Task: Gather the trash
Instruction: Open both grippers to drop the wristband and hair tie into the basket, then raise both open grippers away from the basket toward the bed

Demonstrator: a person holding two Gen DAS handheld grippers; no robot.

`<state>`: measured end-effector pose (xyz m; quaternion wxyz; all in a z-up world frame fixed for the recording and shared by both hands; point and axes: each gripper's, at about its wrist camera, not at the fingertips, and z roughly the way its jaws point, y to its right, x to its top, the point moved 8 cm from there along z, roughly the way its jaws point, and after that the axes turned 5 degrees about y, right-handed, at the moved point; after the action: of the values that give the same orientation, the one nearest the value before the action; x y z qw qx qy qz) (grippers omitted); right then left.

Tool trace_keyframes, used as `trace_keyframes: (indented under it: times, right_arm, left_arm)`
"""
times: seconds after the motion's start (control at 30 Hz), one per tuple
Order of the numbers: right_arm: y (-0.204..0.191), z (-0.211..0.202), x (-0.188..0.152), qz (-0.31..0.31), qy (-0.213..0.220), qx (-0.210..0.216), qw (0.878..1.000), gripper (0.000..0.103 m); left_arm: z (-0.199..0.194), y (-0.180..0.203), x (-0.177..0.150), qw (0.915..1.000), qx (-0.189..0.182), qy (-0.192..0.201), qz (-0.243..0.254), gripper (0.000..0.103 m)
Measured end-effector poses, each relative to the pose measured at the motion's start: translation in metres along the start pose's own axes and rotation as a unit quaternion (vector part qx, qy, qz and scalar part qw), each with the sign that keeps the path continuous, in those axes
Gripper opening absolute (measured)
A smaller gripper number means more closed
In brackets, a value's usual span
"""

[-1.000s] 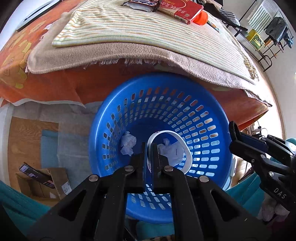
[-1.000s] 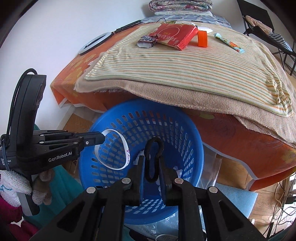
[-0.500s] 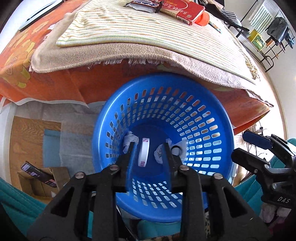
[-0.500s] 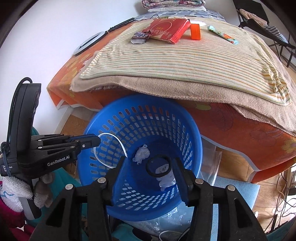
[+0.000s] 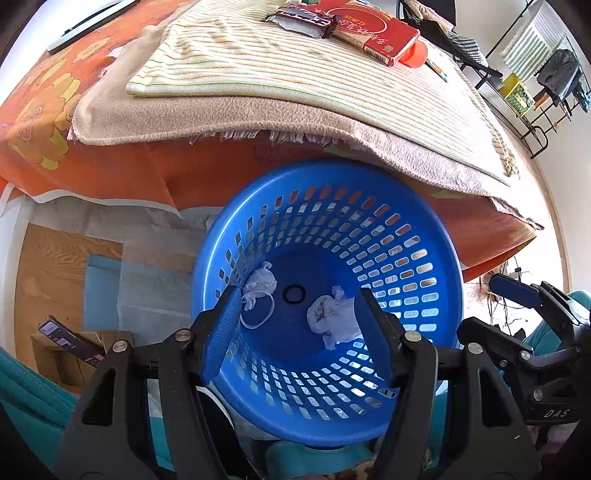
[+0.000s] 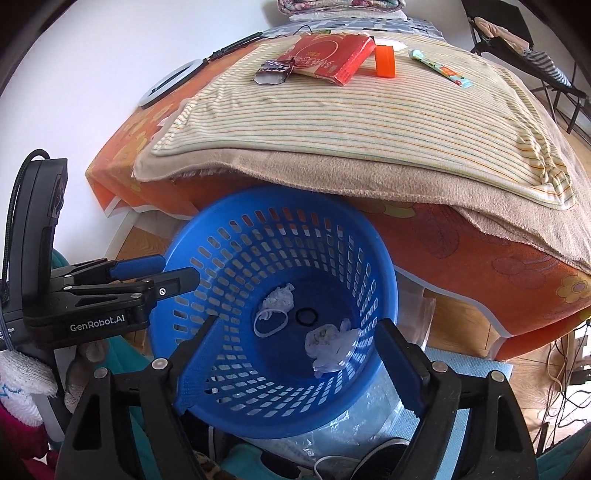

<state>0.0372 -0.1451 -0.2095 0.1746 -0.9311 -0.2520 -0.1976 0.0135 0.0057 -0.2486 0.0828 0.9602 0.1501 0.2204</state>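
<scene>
A blue perforated basket [image 5: 424, 258] [image 6: 221, 236] stands on the floor against the table. On its bottom lie two crumpled tissues [image 5: 334, 319] [image 6: 330, 345], a white ring [image 5: 258, 314] [image 6: 271, 325] and a small black ring [image 5: 293, 294] [image 6: 306, 316]. My left gripper [image 5: 297, 317] [image 6: 162, 275] is open and empty above the basket's near rim. My right gripper [image 6: 295, 354] [image 5: 517, 291] is open and empty above the basket. On the table lie a dark wrapper [image 6: 275, 72] [image 5: 303, 18], a red box [image 6: 328, 57] [image 5: 373, 35], an orange piece [image 6: 385, 61] and a long snack packet [image 6: 441, 68].
The table has an orange flowered cloth [image 6: 498, 258], a beige towel and a striped cloth [image 6: 351, 122] on top. A cardboard box [image 5: 70, 343] with a phone-like item sits on the floor at left. Clear plastic and cables lie below the basket [image 6: 369, 417]. Chairs stand at the far right.
Both grippers have opened. The white ring dropped from the left gripper and the black ring from the right; both now lie on the basket's bottom.
</scene>
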Motion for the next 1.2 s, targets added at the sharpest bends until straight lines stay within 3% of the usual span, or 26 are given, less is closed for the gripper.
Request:
trace_keyframes:
  times: [0.6,1.2]
  right_arm:
    - [0.019,-0.003,0.009,0.032,0.004,-0.011,0.999,0.091]
    - [0.049,-0.021,0.057,0.047,0.048,-0.024,0.997,0.092]
  left_arm:
    - [-0.002,0.000,0.011,1.0000,-0.002,0.001,-0.004,0.066]
    - [-0.022,0.001,0.096,0.9988,-0.006,0.049,-0.005,0.066]
